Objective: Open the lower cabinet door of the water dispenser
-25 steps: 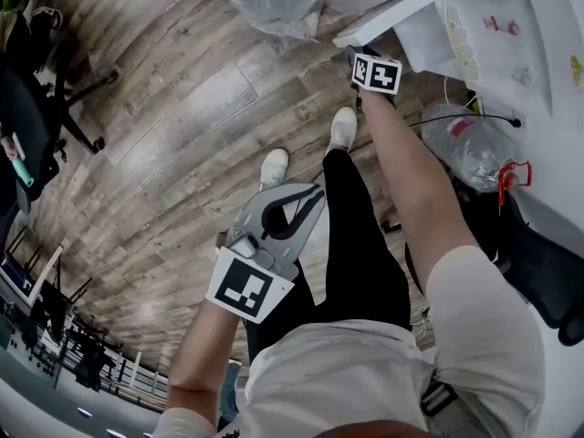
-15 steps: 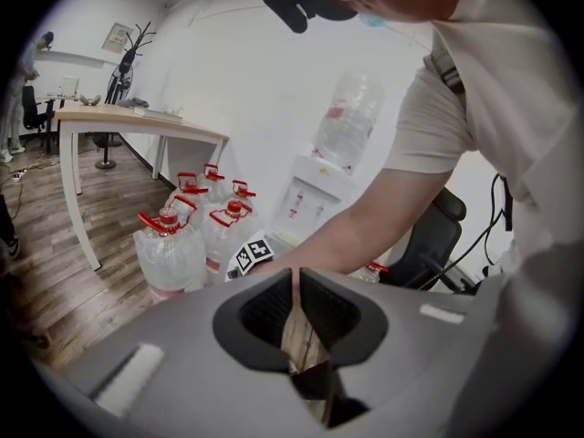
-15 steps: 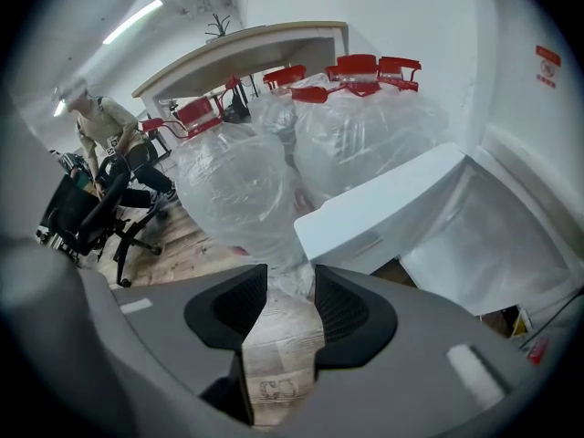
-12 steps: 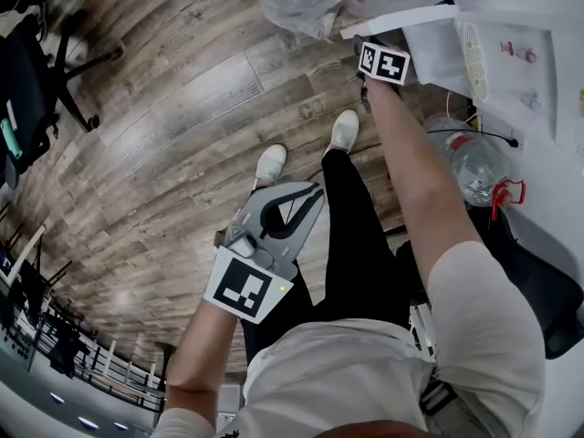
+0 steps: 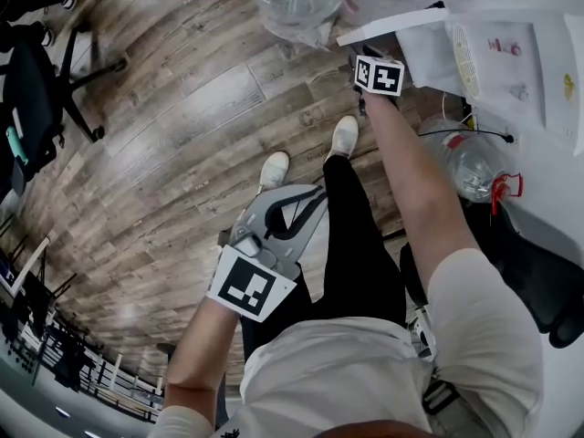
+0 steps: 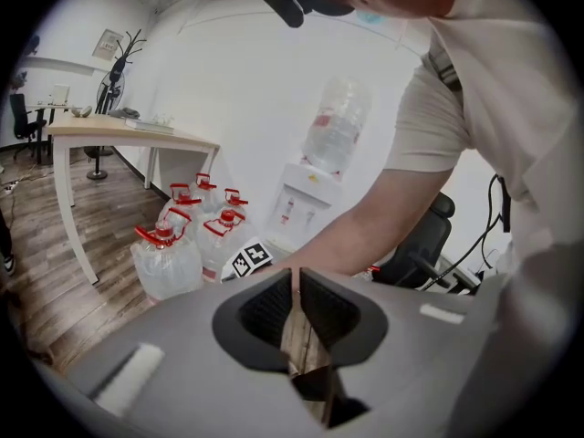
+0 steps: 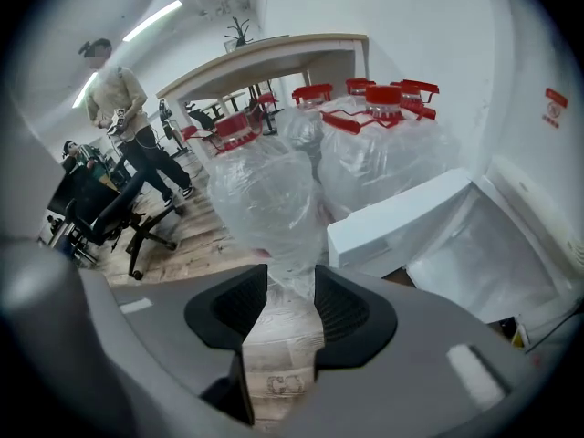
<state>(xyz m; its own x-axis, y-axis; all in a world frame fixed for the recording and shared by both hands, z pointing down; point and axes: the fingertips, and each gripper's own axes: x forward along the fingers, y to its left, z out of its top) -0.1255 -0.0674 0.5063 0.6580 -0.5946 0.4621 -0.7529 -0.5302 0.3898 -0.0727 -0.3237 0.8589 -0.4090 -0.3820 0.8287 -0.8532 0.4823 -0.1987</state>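
The white water dispenser [image 5: 497, 48] stands at the top right of the head view, and its lower cabinet door [image 5: 392, 24] is swung out over the floor. In the right gripper view this door [image 7: 401, 219] stands ajar, showing the white inside of the cabinet [image 7: 484, 263]. My right gripper [image 7: 291, 286] is open with nothing between its jaws; the door's edge lies just to its right. From above, the right gripper [image 5: 363, 55] sits close by that edge. My left gripper [image 5: 315, 197] hangs shut over the person's legs, far from the dispenser [image 6: 306, 194].
Several plastic-wrapped water bottles [image 7: 265, 190] with red caps stand left of the open door, close in front of the right gripper. Another bottle [image 5: 470, 158] lies right of the arm. A black office chair [image 5: 41, 89] is far left, and a second person [image 7: 128, 126] stands beyond a table [image 7: 274, 57].
The head view has shifted slightly. My right gripper stays beside the door's edge and the left gripper keeps its place over the legs.
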